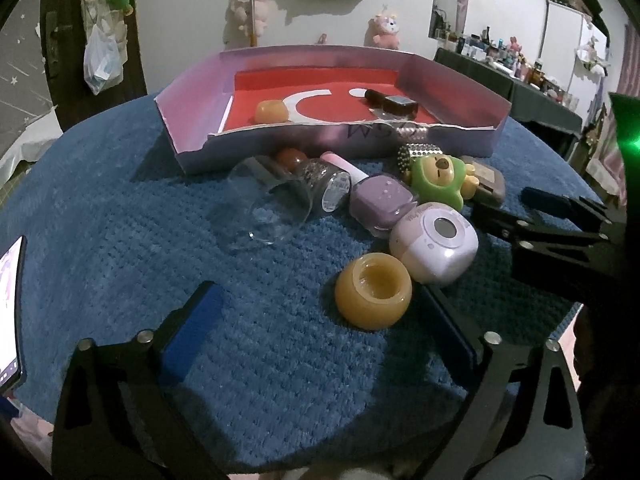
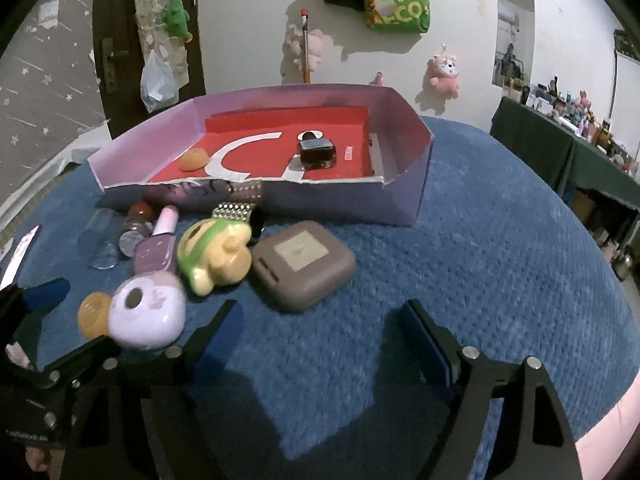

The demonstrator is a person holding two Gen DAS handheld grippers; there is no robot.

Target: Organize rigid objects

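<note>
Both my grippers (image 1: 320, 344) (image 2: 324, 340) gape empty before the box (image 2: 404, 196) — I'd center the tan case (image 2: 304, 266) squarely.

Free room: bare blue mat (image 2: 500, 264) fills the right half and lower centre of the right wrist view; in the left wrist view, the lower left.

Obstacles: clutter packed against the front wall of the box (image 2: 360, 208), centre-left: grey square case (image 2: 304, 266), green bear figure (image 2: 212, 252), lilac round case (image 2: 146, 314), amber cup (image 1: 374, 290), lilac polish bottle (image 1: 382, 200), toppled glass (image 1: 266, 208).

Box interior: mostly open red floor; dark bottle (image 2: 316, 152) right of centre, amber lump (image 2: 193, 159) left.
</note>
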